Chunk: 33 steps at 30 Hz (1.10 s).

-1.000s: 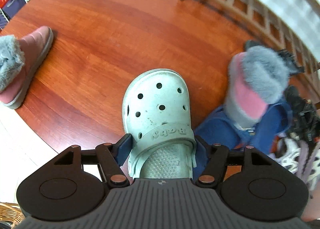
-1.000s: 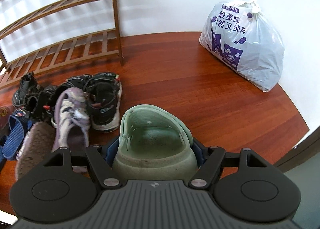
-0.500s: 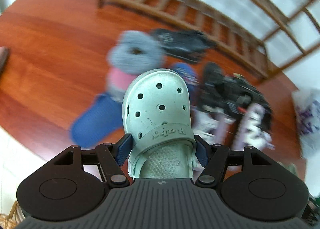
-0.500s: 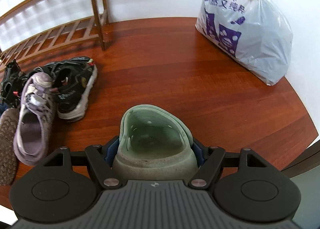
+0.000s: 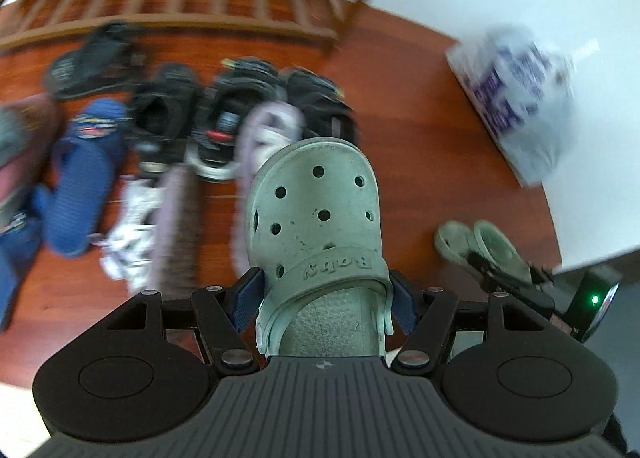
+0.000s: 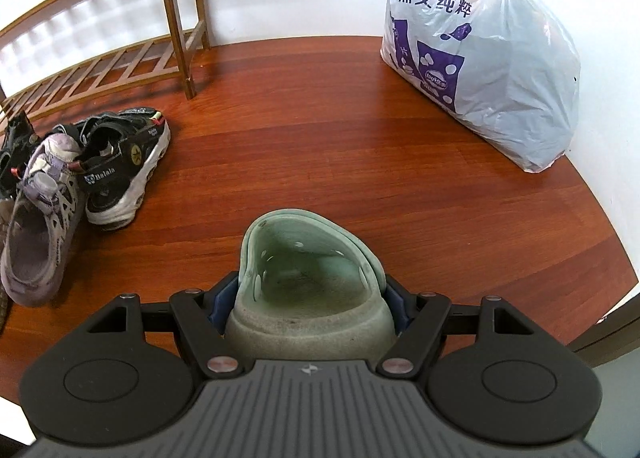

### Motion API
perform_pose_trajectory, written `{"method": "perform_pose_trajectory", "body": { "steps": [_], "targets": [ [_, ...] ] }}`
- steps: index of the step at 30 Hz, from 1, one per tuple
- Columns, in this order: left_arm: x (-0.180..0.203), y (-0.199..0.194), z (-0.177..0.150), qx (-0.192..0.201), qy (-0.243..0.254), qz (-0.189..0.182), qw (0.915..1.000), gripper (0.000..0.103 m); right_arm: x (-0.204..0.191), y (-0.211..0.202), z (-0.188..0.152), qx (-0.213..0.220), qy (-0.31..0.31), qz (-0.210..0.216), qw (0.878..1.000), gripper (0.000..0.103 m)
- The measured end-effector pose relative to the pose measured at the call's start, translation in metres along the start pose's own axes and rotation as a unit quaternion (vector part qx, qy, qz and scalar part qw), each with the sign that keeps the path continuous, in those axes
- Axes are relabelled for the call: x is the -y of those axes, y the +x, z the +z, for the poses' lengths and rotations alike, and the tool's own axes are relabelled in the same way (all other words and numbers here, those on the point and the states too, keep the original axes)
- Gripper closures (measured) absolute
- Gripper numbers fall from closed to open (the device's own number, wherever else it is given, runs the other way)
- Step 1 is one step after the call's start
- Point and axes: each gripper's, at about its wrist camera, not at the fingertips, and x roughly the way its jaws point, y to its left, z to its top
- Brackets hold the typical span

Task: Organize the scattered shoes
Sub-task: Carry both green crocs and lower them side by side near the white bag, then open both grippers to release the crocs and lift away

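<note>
Two pale green clogs, one per gripper; the left gripper [image 5: 322, 296] is clamped on the heel end of the upright clog [image 5: 316, 210], toe pointing away, and the right gripper [image 6: 308, 300] is clamped on the second clog [image 6: 310, 278], which faces the camera with its opening; both are held up off the wooden floor [image 6: 320, 130]. One shoe rack [image 6: 120, 62] against the wall, one white printed bag [image 6: 488, 58] well to the right of the rack; in front of the rack sits the pile, pretty blurred in the left view, so I can't get a sure count; two blue slippers [image 5: 80, 178] at least, several black sandals [image 5: 240, 110], a lilac sneaker [image 6: 40, 218] leaning on a black sandal [image 6: 124, 166] at the pile's right end. Compared with half a second back, the left view has swung right, so the whole rack front, the bag and the right gripper with its clog now show; the right view has also shifted a bit right; grips unchanged.
</note>
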Motion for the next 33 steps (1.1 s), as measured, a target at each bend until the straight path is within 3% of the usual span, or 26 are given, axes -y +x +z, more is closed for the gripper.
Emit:
{"method": "perform_pose_trajectory", "body": {
  "steps": [9,15,23,33],
  "targets": [
    [0.06,0.068,0.014,-0.034,0.045,-0.009,0.9984,0.035,0.006,0.002,-0.014,0.0,-0.009,0.011,1.0,0.026],
    [0.08,0.114,0.014,-0.055,0.053,0.01,0.9971,0.035,0.006,0.013,-0.029,-0.016,0.0,0.019,1.0,0.026],
    [0.084,0.158,0.009,-0.071,0.011,0.035,0.9968,0.034,0.002,0.025,-0.032,-0.015,-0.012,0.036,0.999,0.026],
    [0.089,0.182,0.002,-0.098,-0.029,0.043,0.9938,0.032,0.005,0.026,-0.032,-0.023,-0.038,0.062,0.997,0.026]
  ]
}}
